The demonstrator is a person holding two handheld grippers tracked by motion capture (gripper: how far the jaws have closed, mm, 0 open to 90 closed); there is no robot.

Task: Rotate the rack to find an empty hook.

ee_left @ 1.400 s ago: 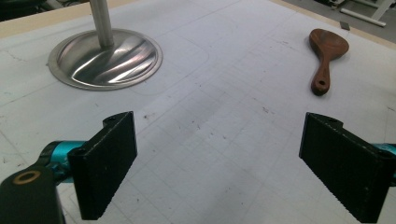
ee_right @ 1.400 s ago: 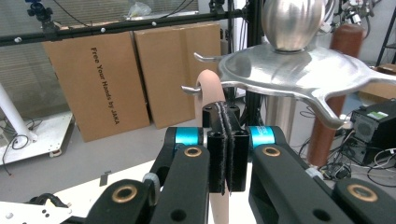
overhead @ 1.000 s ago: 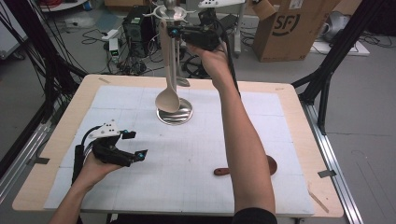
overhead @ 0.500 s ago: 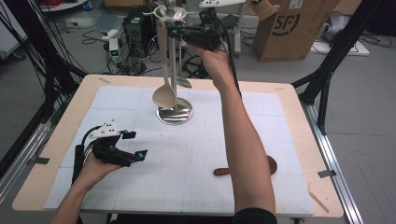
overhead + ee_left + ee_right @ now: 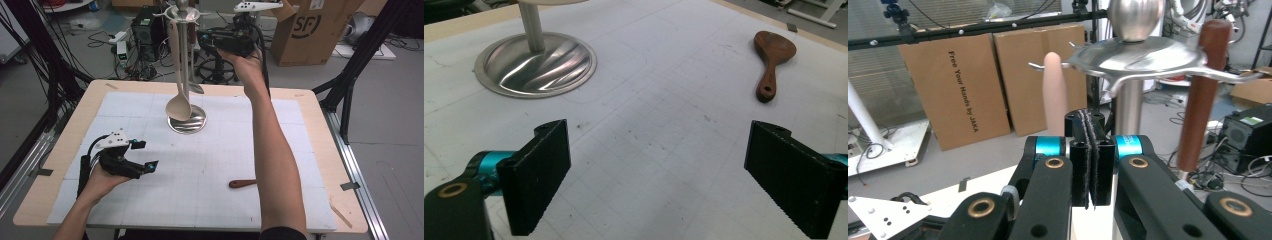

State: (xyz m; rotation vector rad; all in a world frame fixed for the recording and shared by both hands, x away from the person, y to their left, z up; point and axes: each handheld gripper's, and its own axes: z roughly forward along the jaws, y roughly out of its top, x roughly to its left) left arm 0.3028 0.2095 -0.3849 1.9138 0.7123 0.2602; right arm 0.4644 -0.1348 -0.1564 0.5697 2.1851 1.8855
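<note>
High view, right claw (image 5: pixel 202 36) raised beside rack top (image 5: pixel 183 11), jaws pressed together and empty, beige spoon (image 5: pixel 178 75) hanging just left of it, left claw (image 5: pixel 145 155) spread wide, resting on surface (image 5: pixel 215 165), wooden spoon (image 5: pixel 772 62) lying ahead, well apart.

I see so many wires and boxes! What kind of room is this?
Probably a lab or workshop, not a kitchen. Cables sprawl over the grey floor, cardboard boxes stand behind the table, and black camera-stand legs surround it. The spoon rack looks set up for practice.
</note>
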